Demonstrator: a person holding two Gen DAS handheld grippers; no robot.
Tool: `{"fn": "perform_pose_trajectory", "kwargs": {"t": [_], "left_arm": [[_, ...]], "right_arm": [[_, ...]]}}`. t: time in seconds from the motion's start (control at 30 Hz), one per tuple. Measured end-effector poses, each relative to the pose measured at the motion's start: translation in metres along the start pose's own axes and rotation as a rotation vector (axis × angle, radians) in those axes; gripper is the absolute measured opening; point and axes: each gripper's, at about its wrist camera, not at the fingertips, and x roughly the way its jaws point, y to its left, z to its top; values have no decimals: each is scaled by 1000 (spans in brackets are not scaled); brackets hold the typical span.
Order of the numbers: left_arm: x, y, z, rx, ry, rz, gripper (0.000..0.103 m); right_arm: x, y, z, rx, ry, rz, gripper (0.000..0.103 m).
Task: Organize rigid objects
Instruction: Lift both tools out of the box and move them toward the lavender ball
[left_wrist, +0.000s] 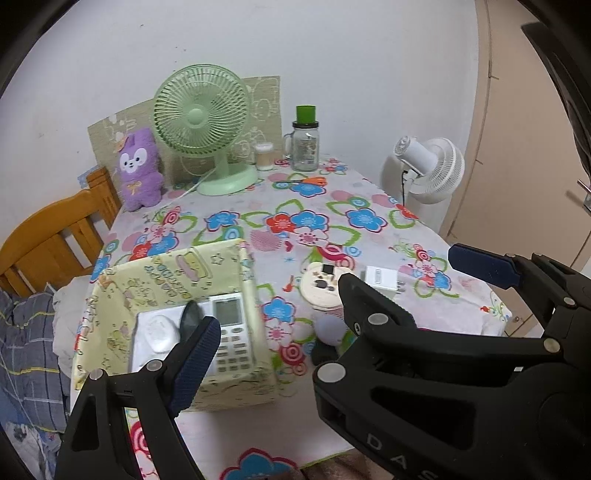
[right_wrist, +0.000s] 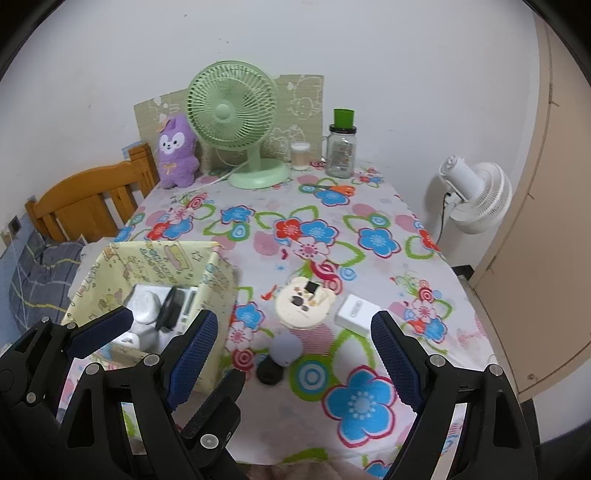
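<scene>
A yellow patterned box (left_wrist: 122, 280) (right_wrist: 110, 269) stands at the table's front left. It holds a white calculator (left_wrist: 232, 339), a white mouse (left_wrist: 159, 332) and a black round thing (right_wrist: 170, 306). To its right lie a cream bear-shaped tin (right_wrist: 304, 304) (left_wrist: 319, 284), a white adapter (right_wrist: 356, 310) (left_wrist: 382, 278) and a lilac ball on a black base (right_wrist: 288, 349) (left_wrist: 328, 330). My left gripper (left_wrist: 332, 295) is open and empty over the box's right edge; it also shows in the right wrist view (right_wrist: 103, 332). My right gripper (right_wrist: 291, 350) is open and empty, around the lilac ball.
At the back stand a green desk fan (right_wrist: 232, 110), a purple plush toy (right_wrist: 175, 153), a glass jar with a green cap (right_wrist: 341, 147) and a small cup (right_wrist: 300, 155). Orange scissors (right_wrist: 334, 190) lie nearby. A wooden chair (right_wrist: 85, 203) is left, a white fan (right_wrist: 476, 195) right.
</scene>
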Motion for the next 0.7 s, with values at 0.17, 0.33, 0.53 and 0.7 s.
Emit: {"fn": "perform_pose_trajectory", "kwargs": {"t": [0.17, 0.33, 0.53, 0.7], "left_arm": [[6, -12, 0, 10, 12, -22, 89], [14, -25, -1, 20, 18, -30, 89], [25, -36, -4, 30, 7, -19, 89], [40, -44, -9, 20, 26, -21, 89]], "right_arm": [[0, -14, -4, 8, 1, -21, 87], [4, -27, -8, 21, 10, -31, 87], [15, -42, -16, 47, 22, -11, 87], [28, -52, -23, 51, 41, -12, 87]]}}
